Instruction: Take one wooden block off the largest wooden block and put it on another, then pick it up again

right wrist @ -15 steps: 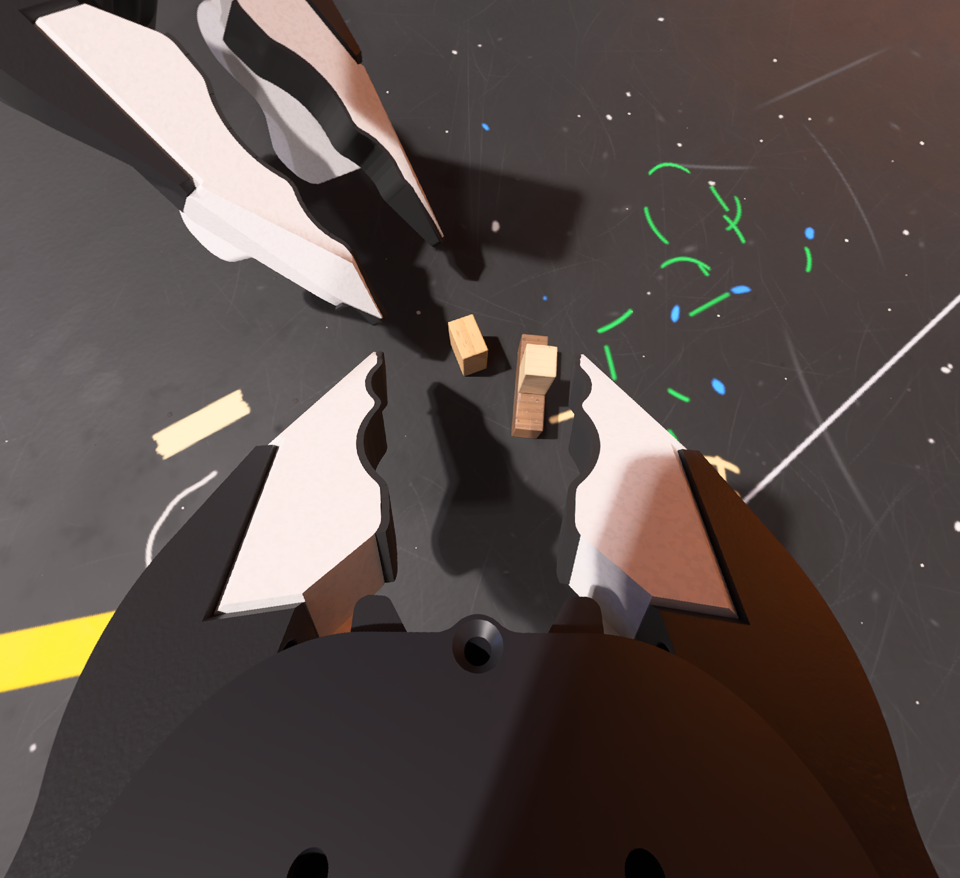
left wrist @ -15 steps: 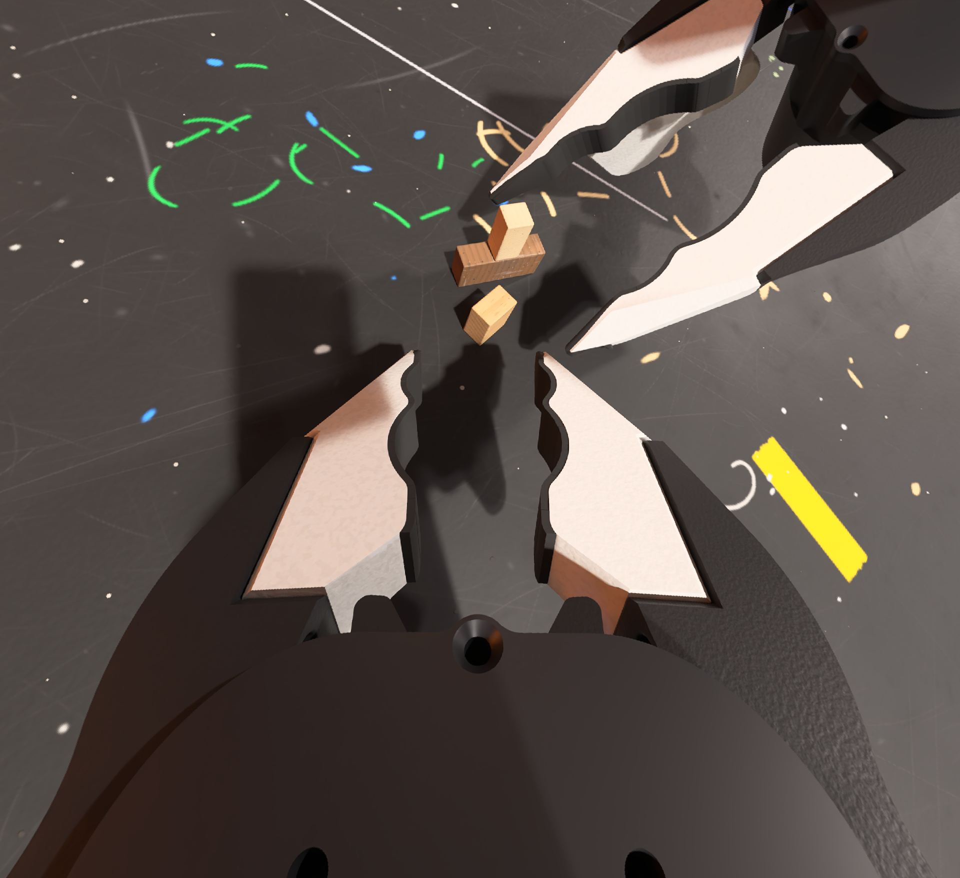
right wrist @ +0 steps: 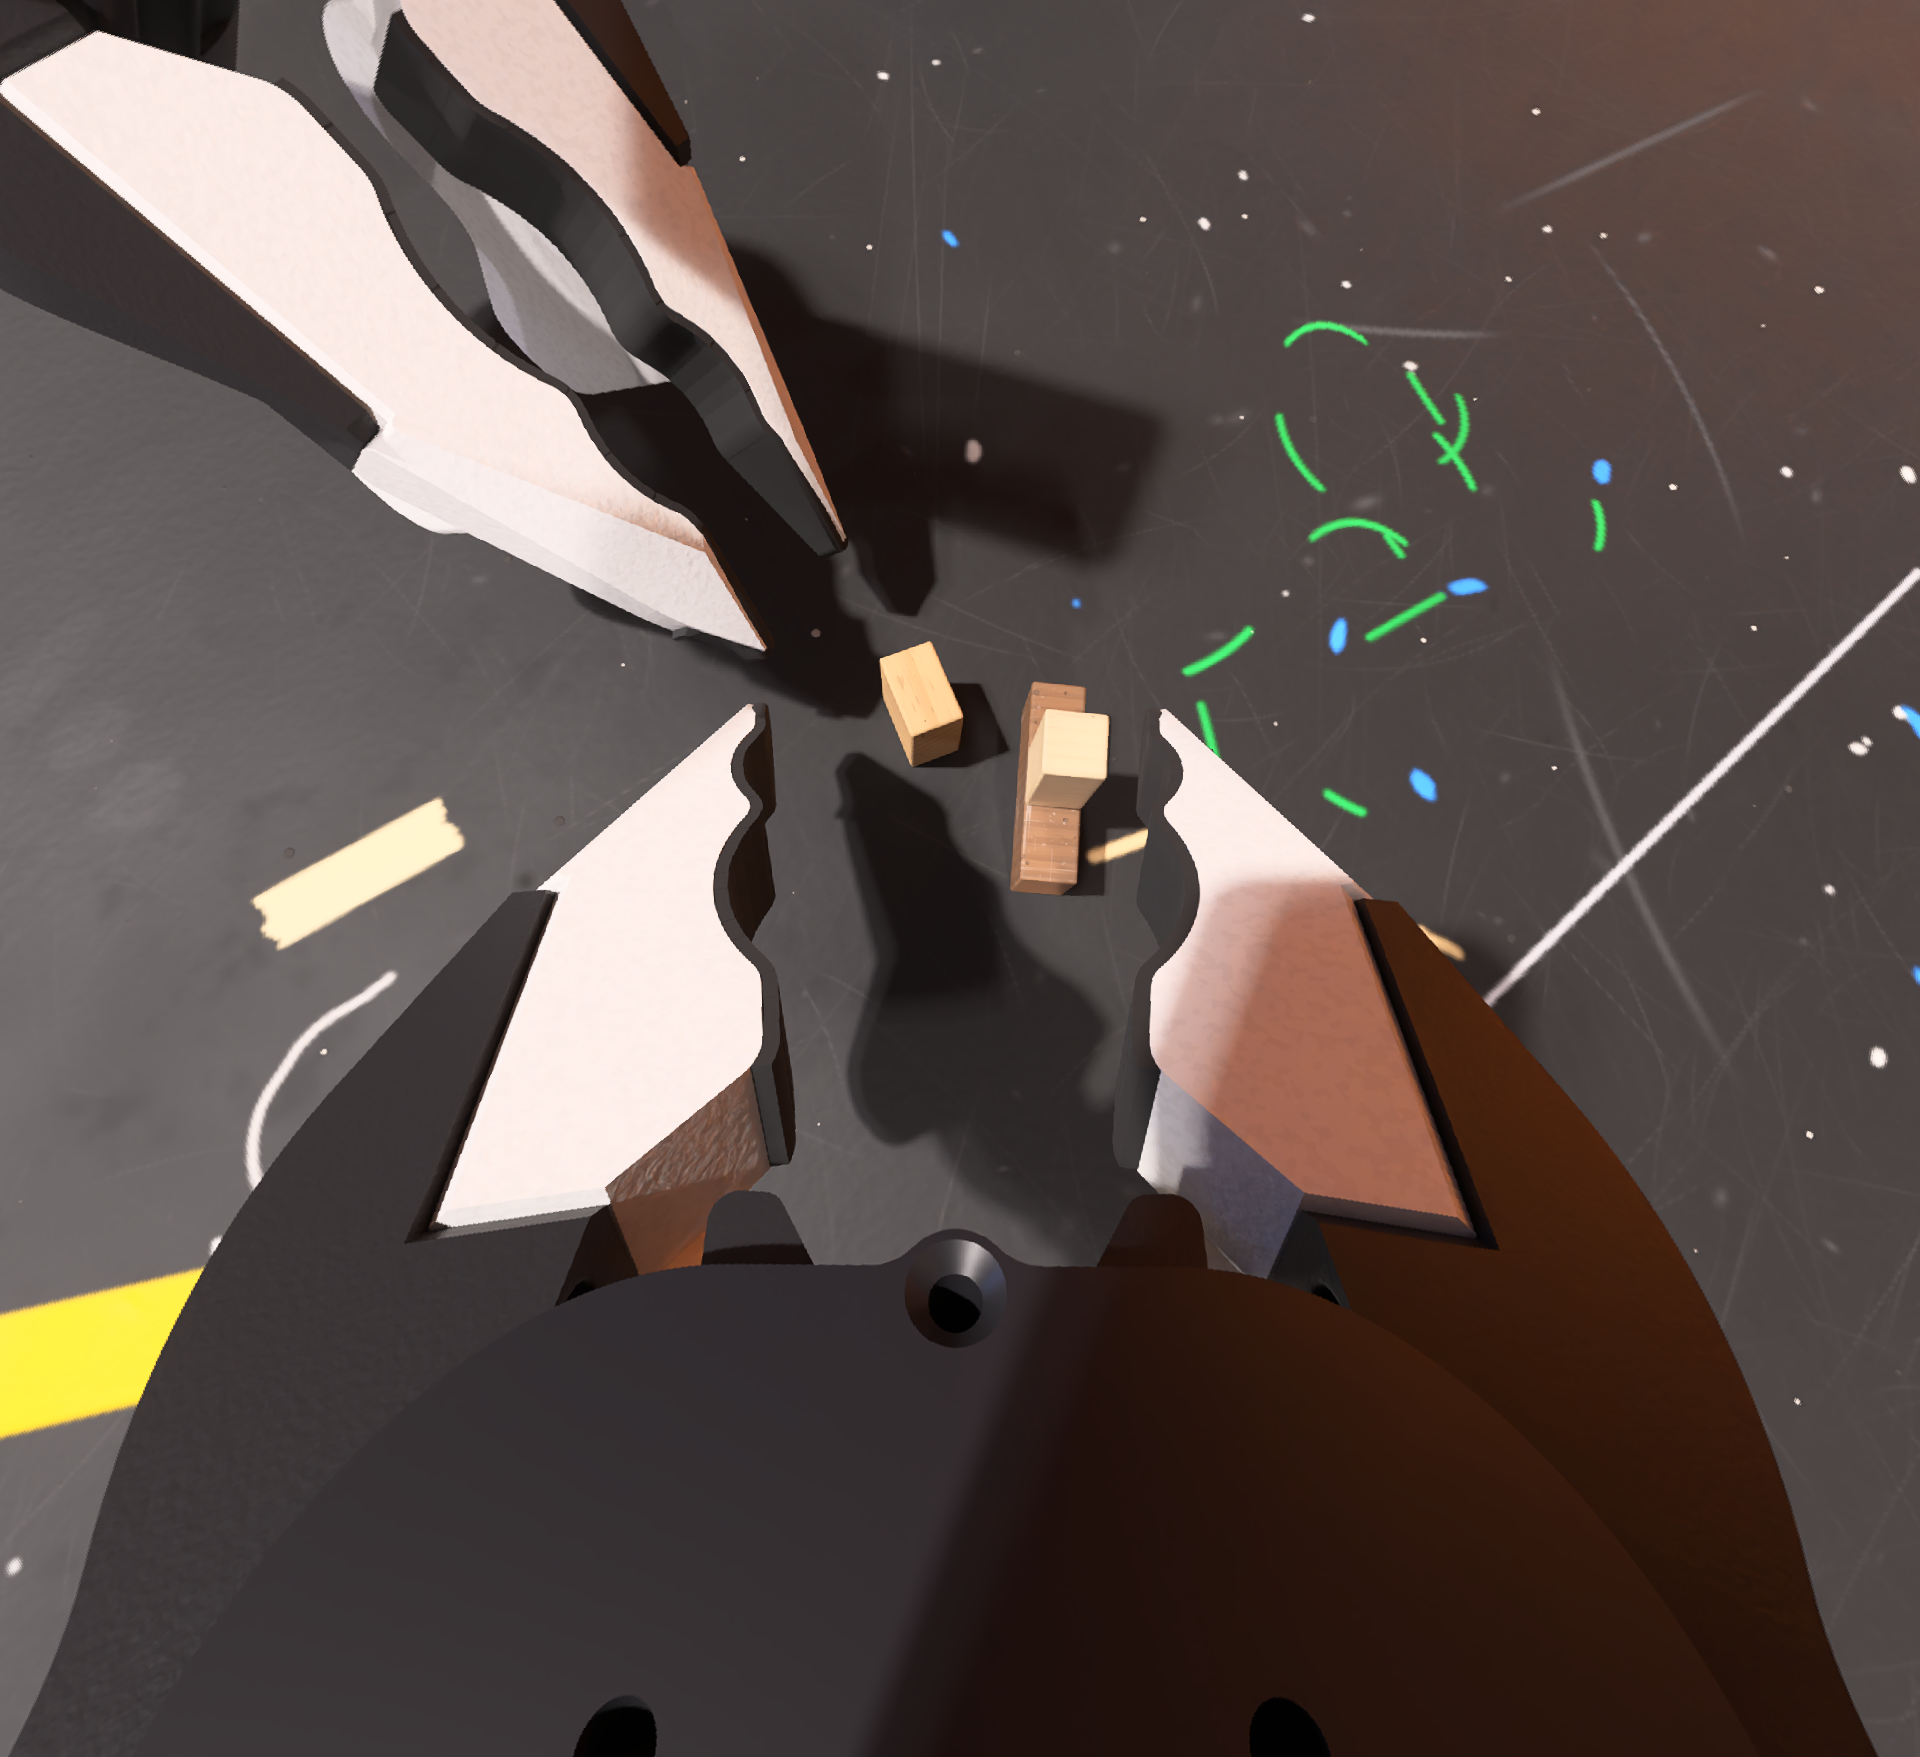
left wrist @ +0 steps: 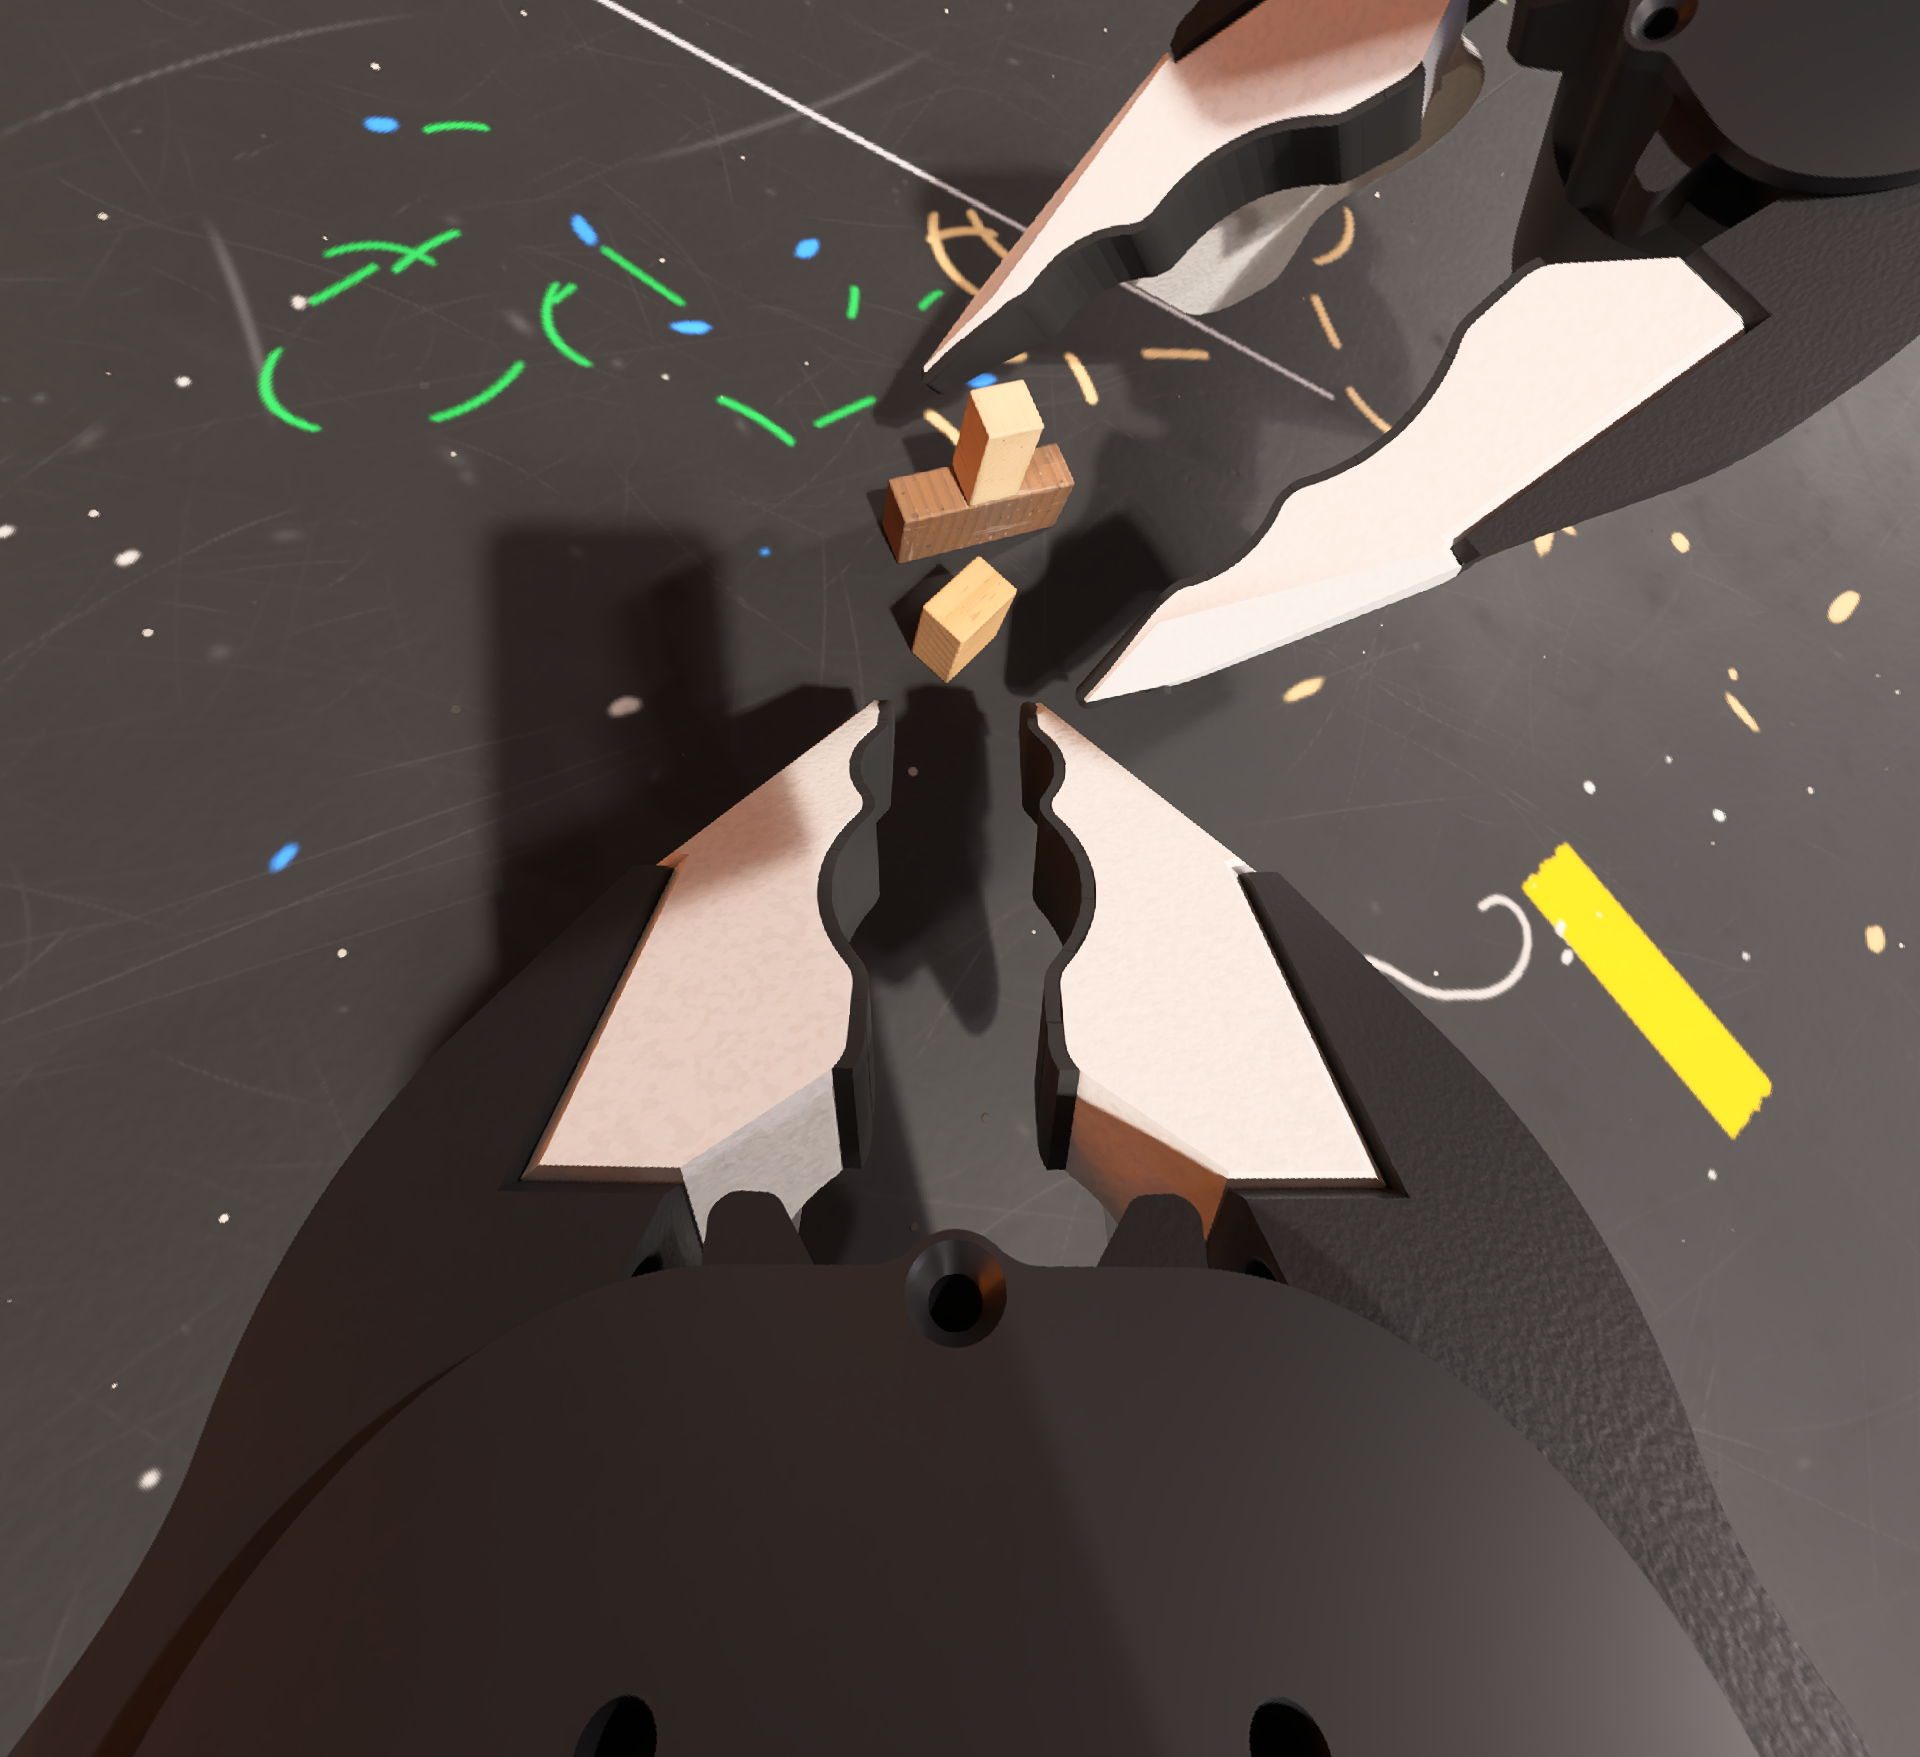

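Two grippers face your blocks, both with fingers spread and empty. Your left gripper point(left wrist: 956, 710) points at the loose pale wooden block point(left wrist: 961, 616) on the black tabletop point(left wrist: 416, 876); beyond, another pale block point(left wrist: 997, 445) stands on the flat brown largest block point(left wrist: 977, 512). Your right gripper point(right wrist: 961, 720) now sits closer, its gap towards that stack.

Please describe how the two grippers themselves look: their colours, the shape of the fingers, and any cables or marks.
The left gripper and right gripper look alike: a rounded matte black body with a small round socket in the middle, and two tapered fingers faced in pale pinkish white, their dark inner edges wavy. No cables or markings show.
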Available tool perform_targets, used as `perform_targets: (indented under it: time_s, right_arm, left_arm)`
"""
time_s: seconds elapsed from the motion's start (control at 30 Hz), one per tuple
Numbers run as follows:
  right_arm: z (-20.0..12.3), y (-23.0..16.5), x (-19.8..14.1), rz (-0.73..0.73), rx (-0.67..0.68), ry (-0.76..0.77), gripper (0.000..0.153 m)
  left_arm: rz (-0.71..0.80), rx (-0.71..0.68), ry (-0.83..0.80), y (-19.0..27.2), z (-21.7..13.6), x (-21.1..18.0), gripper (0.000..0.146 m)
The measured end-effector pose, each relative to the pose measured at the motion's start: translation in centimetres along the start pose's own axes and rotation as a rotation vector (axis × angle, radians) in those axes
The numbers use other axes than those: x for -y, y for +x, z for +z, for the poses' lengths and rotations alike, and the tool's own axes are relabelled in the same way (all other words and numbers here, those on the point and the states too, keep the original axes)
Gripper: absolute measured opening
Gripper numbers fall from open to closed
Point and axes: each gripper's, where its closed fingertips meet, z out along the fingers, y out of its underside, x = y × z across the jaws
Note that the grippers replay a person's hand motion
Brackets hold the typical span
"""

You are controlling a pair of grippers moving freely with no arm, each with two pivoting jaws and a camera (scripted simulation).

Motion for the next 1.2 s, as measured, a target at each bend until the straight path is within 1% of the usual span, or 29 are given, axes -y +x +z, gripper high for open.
perform_targets:
  time_s: [0.23,0.37,0.43,0.57,0.73,0.77,0.97,1.07,1.2]
  right_arm:
    - [-0.6,0.7,0.0,0.055,-0.007,0.030,0.071]
    - [-0.7,1.5,-0.6,0.086,-0.028,0.001,0.069]
    - [-0.6,1.6,-0.6,0.104,-0.018,0.000,0.062]
    - [-0.4,2.0,-0.7,0.130,-0.019,-0.020,0.044]
    - [-0.1,2.1,-0.6,0.095,-0.013,-0.031,0.013]
    - [0.0,2.0,-0.6,0.091,-0.010,-0.031,0.011]
    - [-0.4,1.8,0.1,0.058,0.016,0.007,0.011]
    - [-0.7,1.3,0.8,0.025,0.054,0.041,0.011]
    - [-0.6,0.5,1.1,-0.011,0.093,0.042,0.011]
  left_arm:
    - [0.003,0.022,0.012,-0.2,-0.1,0.2,0.023]
    - [-0.005,0.030,0.006,-0.3,0.0,0.1,0.023]
    - [-0.008,0.027,0.005,-0.3,0.0,0.1,0.022]
    - [-0.015,0.016,0.008,-0.3,-0.1,0.1,0.021]
    - [-0.023,0.007,0.015,-0.3,-0.2,0.1,0.021]
    - [-0.025,0.006,0.014,-0.3,-0.2,0.1,0.021]
    - [-0.031,0.005,0.008,-0.4,-0.1,0.1,0.022]
    - [-0.017,-0.010,-0.013,-0.1,0.2,-0.1,0.023]
    - [0.010,-0.024,-0.026,0.2,0.3,-0.2,0.024]
